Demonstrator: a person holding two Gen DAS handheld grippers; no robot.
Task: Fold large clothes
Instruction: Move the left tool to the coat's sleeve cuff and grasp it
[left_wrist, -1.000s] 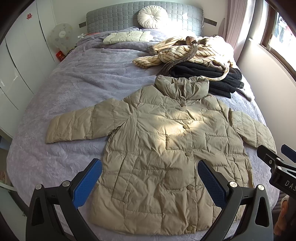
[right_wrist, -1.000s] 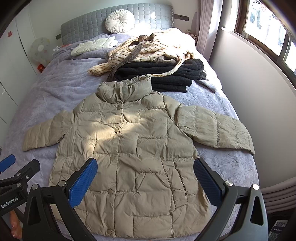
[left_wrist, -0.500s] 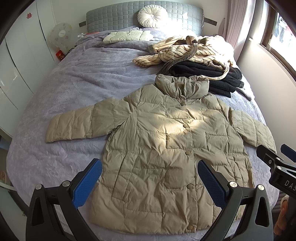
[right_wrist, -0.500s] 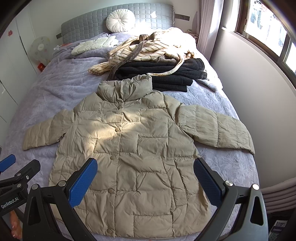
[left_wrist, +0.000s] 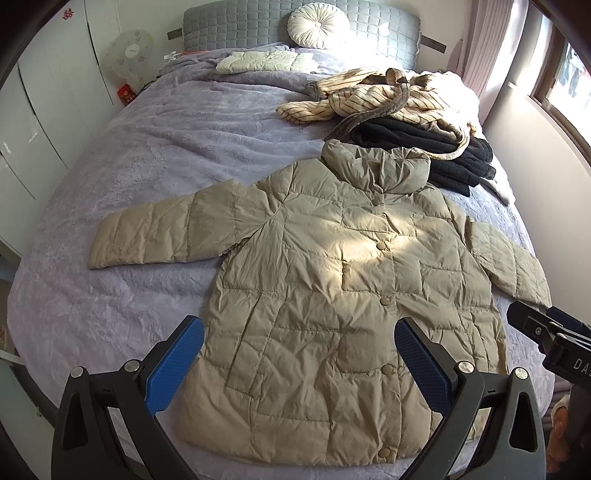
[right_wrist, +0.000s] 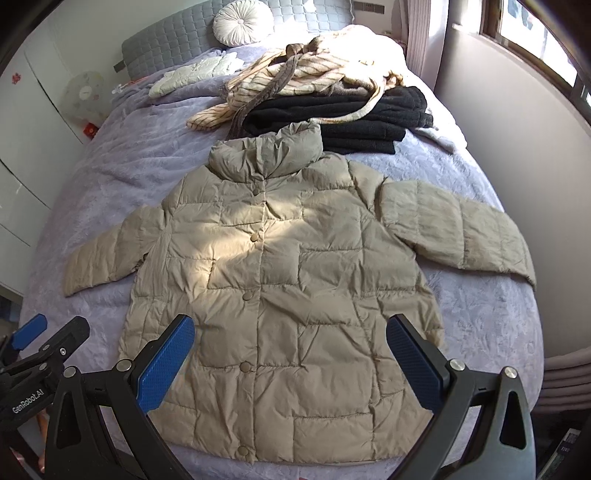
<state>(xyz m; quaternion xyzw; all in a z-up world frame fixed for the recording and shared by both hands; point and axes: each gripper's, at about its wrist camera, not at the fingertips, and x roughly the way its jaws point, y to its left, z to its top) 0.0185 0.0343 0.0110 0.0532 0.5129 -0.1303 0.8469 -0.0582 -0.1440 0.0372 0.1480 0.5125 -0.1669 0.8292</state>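
Left wrist: left gripper (left_wrist: 299, 356) fingers spread wide, empty, above hem of puffer jacket (left_wrist: 332, 295), which lies flat, buttoned, sleeves out on bed (left_wrist: 129, 166), likely laid ready for folding.
Right wrist: right gripper (right_wrist: 290, 354) likewise apart, holding nothing, over hem.

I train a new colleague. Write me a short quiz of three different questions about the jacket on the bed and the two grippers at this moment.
1. True or false: the beige puffer jacket lies buttoned, front side up, with both sleeves spread out.
2. Which thing lies just beyond the jacket's collar? A) the round cushion B) the black folded clothes C) the fan
3. Fill in: the left gripper and the right gripper are both ____ and hold nothing.

Key: 1 true; 2 B; 3 open.
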